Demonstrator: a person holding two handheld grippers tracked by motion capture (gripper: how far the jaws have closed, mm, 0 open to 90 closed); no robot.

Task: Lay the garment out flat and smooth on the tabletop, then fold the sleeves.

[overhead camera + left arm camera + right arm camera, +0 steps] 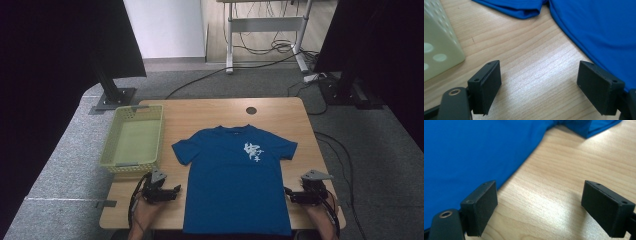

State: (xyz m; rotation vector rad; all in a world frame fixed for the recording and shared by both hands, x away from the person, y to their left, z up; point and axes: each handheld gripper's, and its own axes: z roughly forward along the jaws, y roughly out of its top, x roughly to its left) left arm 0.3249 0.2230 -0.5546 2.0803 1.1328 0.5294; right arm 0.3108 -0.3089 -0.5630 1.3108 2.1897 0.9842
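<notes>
A: Grey carpet, cables along the back wall, a pale wooden desk (280, 107) in the middle. A blue T-shirt (235, 185) lies flat on it, face up, collar toward the far edge, hem at the near edge. A green basket (114, 150) sits at the left edge.

B: And your tongs?

A: Your left gripper (176, 190) rests low on the bare wood left of the shirt, your right gripper (287, 192) likewise on the right. Both point inward at the shirt's side seams, near the lower half of the body.

B: Jaws?

A: Spread wide on both, nothing between them but wood grain. In the left gripper view the blue edge (599, 32) runs just past the right-hand jaw; in the right gripper view the cloth (474, 152) lies just beyond the left-hand jaw.

B: So which axis matters?

A: The shirt's long axis runs far edge to near edge, and you flank it squarely. Each hand is nearest its own side seam, so I judge a short inward move meets cloth on both sides.
</notes>
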